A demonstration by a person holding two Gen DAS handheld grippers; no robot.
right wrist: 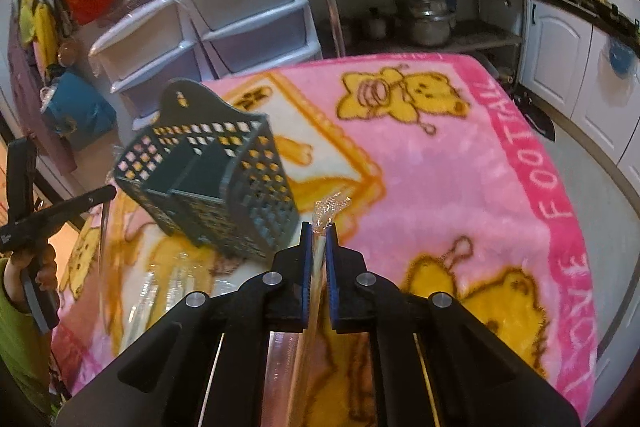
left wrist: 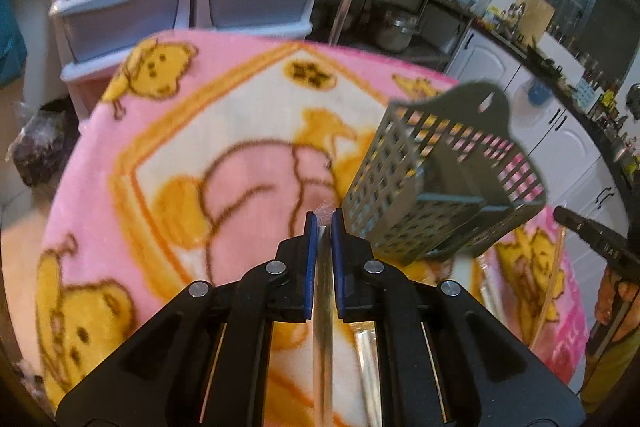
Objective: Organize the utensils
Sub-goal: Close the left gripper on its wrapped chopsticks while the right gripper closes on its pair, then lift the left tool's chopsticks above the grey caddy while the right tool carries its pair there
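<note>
Both hand-held grippers, left (left wrist: 324, 217) and right (right wrist: 318, 227), clamp wrapped utensils (left wrist: 323, 307) lengthwise; basket (right wrist: 212, 171) upper left of right's frame.

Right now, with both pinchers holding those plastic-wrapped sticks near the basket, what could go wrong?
1. The left gripper and right gripper each pinch a thin wrapped utensil by its slippery plastic sleeve; either could slide out.
2. The slotted basket looks tilted on the soft pink blanket; a nudge might tip it.
3. Its compartments look narrow, so a long utensil may miss.
</note>
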